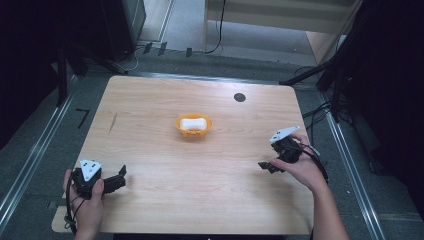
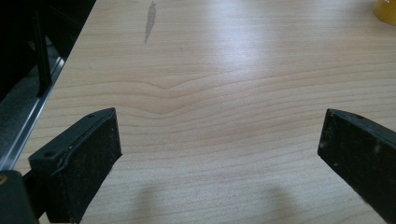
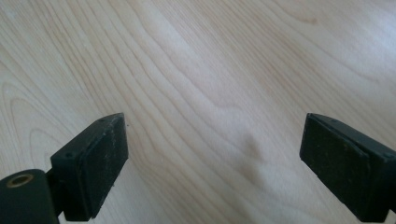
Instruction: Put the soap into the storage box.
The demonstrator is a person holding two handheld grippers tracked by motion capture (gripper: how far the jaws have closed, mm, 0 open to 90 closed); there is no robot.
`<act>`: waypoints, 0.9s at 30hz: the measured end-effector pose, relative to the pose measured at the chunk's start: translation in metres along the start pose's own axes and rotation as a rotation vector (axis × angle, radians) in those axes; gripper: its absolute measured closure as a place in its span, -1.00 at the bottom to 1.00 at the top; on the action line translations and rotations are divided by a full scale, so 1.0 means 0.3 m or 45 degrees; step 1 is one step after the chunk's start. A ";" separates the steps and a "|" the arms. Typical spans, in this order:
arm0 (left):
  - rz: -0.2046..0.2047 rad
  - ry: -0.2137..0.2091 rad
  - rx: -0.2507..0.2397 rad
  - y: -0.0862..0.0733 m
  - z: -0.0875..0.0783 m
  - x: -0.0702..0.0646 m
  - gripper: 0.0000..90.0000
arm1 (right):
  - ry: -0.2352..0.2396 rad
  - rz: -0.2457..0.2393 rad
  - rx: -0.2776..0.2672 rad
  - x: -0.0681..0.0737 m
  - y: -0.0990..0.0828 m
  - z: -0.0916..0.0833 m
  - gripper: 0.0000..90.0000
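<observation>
Resting apart on tabletop (image 1: 200,170) | left gripper (image 1: 119,178), right gripper (image 1: 266,166): fingers spread, nothing between | orange bowl (image 1: 194,126) with white block (image 1: 193,123) central, reachable by either.

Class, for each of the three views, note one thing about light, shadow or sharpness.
High view: the table is lit, the surroundings dark. Left gripper view: pale glare on the wood, soft shadows under the tongs. Right gripper view: even light, sharp grain.
</observation>
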State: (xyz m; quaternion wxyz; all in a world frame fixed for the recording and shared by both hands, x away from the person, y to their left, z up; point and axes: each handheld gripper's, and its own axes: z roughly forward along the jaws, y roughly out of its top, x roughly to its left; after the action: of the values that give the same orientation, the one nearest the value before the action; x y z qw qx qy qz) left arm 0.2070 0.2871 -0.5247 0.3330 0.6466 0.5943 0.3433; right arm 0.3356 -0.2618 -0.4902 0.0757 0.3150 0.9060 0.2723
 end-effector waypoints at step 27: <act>-0.002 0.013 0.003 0.001 0.000 -0.002 -1.00 | -0.092 0.244 -0.156 0.025 -0.328 -0.064 -1.00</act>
State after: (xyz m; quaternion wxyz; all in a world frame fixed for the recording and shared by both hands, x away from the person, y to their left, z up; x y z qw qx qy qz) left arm 0.2071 0.2865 -0.5246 0.3295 0.6447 0.5969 0.3457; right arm 0.2717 -0.3301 -0.5270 0.1010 0.4045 0.8501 0.3216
